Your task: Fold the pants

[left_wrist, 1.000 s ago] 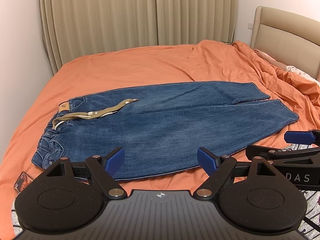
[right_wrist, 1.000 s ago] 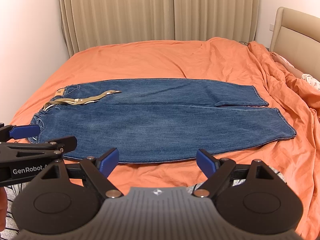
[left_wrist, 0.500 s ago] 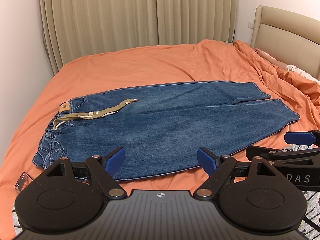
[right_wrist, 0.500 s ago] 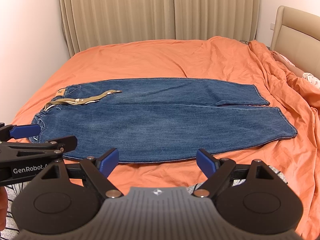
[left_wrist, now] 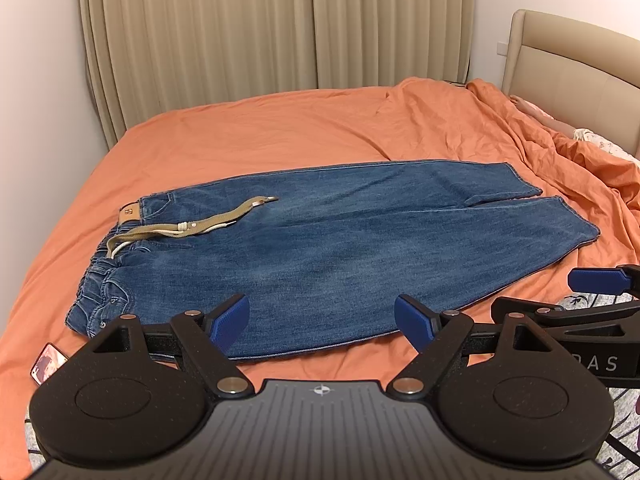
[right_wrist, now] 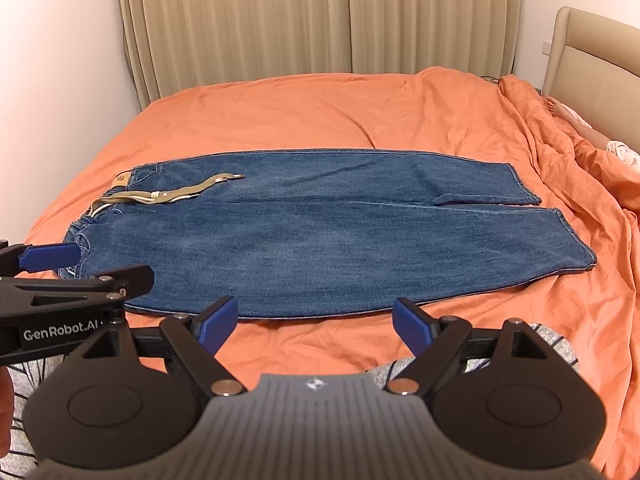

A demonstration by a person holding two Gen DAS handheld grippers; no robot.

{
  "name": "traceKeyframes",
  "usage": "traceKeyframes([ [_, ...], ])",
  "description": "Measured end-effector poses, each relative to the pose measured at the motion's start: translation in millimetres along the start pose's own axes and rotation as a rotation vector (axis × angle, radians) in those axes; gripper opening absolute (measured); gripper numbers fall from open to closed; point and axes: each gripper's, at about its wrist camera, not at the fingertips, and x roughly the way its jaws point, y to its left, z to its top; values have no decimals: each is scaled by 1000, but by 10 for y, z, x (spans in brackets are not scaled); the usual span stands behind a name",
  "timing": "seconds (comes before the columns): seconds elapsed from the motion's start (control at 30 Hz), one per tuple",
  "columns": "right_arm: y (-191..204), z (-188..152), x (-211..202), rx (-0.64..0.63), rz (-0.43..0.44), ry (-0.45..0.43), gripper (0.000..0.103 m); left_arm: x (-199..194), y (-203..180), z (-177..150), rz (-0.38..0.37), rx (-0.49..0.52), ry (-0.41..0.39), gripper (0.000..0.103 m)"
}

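Observation:
Blue jeans lie flat on the orange bed, folded lengthwise, waistband to the left and leg hems to the right. A tan belt trails across the waist end. My left gripper hovers open just short of the jeans' near edge, nothing between its blue pads. My right gripper is open too, in front of the near edge, empty. Each gripper shows at the side of the other's view.
The orange sheet covers the bed; a bunched duvet and someone's foot lie by the beige headboard on the right. A phone rests near the bed's left corner. Curtains hang behind.
Both views have shifted only slightly; the jeans sit a touch differently in frame. Both grippers stay open and empty.

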Motion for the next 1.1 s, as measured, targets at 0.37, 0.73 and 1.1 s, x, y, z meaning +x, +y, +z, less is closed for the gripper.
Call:
traceKeyframes([
  [0.37,-212,57,65,-24,31,-53,81,138,331,45,-8,97,22,92],
  [0.73,-613,273,563,-118,151,18,80,500,1056,197,-92,345,157,64],
  [1.1,-720,404,1256,-167,149,179,39,1376,1367,-91,-129,722,542,54],
])
